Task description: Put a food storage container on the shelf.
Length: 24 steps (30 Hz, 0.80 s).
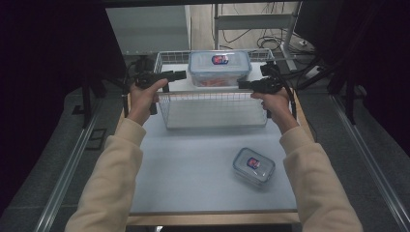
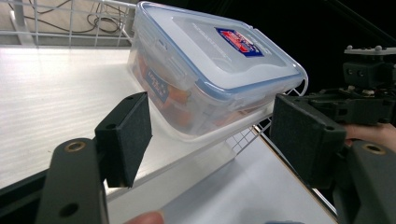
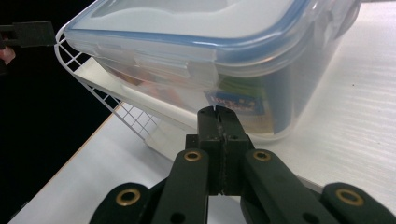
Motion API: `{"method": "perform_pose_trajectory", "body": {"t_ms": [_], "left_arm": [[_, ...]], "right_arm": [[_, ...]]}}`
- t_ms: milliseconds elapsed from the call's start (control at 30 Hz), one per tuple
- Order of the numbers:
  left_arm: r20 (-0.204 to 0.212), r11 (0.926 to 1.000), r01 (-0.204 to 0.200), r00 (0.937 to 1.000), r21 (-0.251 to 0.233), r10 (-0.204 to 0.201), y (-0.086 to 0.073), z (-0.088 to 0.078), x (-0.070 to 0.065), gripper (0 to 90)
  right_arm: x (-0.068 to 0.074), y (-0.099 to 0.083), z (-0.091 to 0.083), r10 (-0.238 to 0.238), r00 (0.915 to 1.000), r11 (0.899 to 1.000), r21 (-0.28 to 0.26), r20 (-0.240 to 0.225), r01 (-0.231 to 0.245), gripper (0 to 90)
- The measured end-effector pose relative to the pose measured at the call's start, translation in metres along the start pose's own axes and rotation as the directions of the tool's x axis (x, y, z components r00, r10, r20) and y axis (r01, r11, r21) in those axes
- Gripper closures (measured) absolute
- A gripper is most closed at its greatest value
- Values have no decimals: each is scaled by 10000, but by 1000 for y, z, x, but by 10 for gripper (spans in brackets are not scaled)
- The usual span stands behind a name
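high view: large lidded container (image 1: pixel 219 68) top centre inside wire basket (image 1: pixel 212 108), left gripper (image 1: pixel 180 75) and right gripper (image 1: pixel 243 85) flanking it | left gripper view: jaws wide apart, holding nothing, container upper centre | right gripper view: jaws pressed together, empty, tips just before the container's wall.

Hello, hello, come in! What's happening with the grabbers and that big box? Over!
Left gripper open, right gripper shut, empty. Large clear plastic lidded box sits in white wire basket, untouched. Nothing in the way.
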<state>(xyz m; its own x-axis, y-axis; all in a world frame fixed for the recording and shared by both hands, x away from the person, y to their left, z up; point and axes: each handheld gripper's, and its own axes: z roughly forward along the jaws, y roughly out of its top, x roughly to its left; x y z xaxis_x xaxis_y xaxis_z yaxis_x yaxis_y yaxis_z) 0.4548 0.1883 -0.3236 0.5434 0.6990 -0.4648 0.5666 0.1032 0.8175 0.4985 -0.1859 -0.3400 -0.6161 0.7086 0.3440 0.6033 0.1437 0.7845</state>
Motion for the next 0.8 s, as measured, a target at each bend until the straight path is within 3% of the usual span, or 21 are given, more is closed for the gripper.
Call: {"method": "perform_pose_trajectory", "body": {"t_ms": [167, 400, 567, 800], "left_arm": [[119, 10000, -82, 9999, 55, 82, -3, -1, -2, 286], [229, 9999, -144, 9996, 94, 142, -20, -7, -5, 284], [413, 9999, -54, 9991, 149, 48, -43, -12, -2, 285], [791, 9998, -40, 9969, 169, 27, -81, -21, 0, 291]], "right_arm": [[-1, -6, -4, 127, 9997, 9998, -162, -200, -130, 894], [-2, -22, -28, 77, 9989, 9988, -474, -464, -100, 894], [-2, -43, -44, -5, 9965, 9986, -524, -832, -39, 893], [-7, -69, -48, 40, 9947, 9992, -381, -1030, -79, 893]]}}
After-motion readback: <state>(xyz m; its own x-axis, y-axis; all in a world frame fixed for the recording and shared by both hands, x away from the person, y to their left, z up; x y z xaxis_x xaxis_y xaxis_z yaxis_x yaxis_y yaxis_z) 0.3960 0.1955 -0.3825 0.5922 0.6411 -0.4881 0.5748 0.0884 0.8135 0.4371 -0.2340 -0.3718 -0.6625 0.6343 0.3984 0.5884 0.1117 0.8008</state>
